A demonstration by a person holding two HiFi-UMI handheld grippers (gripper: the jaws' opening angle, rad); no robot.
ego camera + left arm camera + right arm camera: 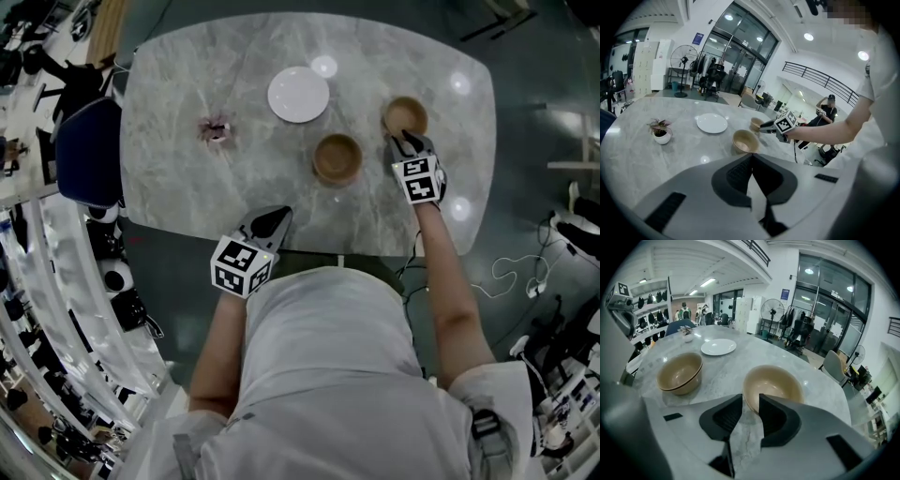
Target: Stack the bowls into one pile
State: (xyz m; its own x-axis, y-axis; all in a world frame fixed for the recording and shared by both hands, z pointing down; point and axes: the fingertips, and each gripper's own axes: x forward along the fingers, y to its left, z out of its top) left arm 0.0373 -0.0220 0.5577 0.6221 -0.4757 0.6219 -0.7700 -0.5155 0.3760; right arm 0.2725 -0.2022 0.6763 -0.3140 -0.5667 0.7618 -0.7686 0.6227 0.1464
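Two tan bowls stand apart on the marble table (187, 178). One bowl (337, 157) (679, 372) sits mid-table and shows a dark line under its rim. The other bowl (405, 115) (776, 383) is further right. My right gripper (405, 141) (750, 399) is open and angled down, its tips at this bowl's near rim; the pads do not press on it. My left gripper (278, 216) (751, 158) hovers at the table's front edge, shut and empty, well short of the middle bowl (745, 140).
A white plate (298, 94) (718, 347) lies beyond the bowls. A small potted plant (216, 129) (661, 133) stands at the left of the table. A blue chair (89, 150) is at the table's left end.
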